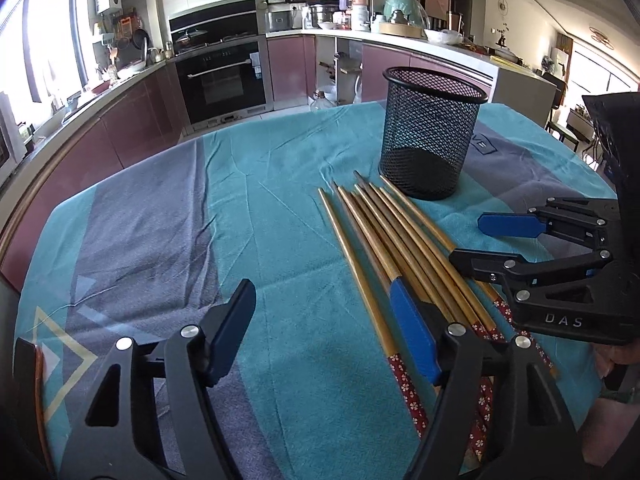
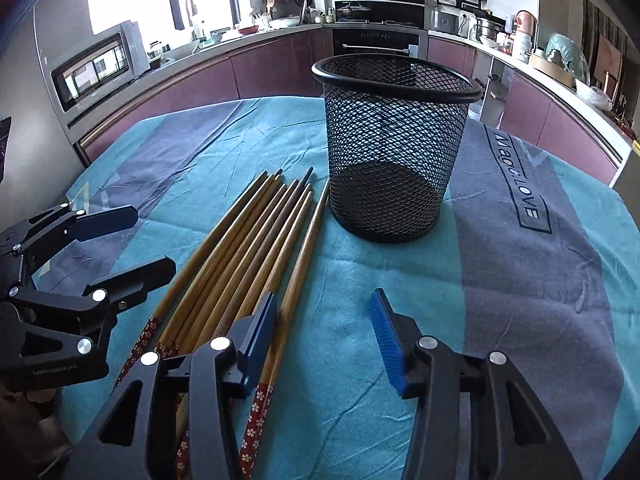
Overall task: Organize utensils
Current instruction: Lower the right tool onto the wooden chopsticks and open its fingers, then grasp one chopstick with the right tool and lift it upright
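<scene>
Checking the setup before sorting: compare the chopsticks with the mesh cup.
The chopsticks lie flat on the cloth in a loose bundle; the mesh cup stands upright beyond their tips. The chopsticks are slim, solid, golden-brown wood with red flowered ends; the mesh cup is wide, black, see-through and empty. Both rest on the cloth, ungripped.

We cannot see the patterned handle ends of the chopsticks: in the left wrist view they run under the left tool and off the bottom edge. In the right wrist view the right tool covers them likewise. The small items on the far kitchen counter are too small to identify.
</scene>
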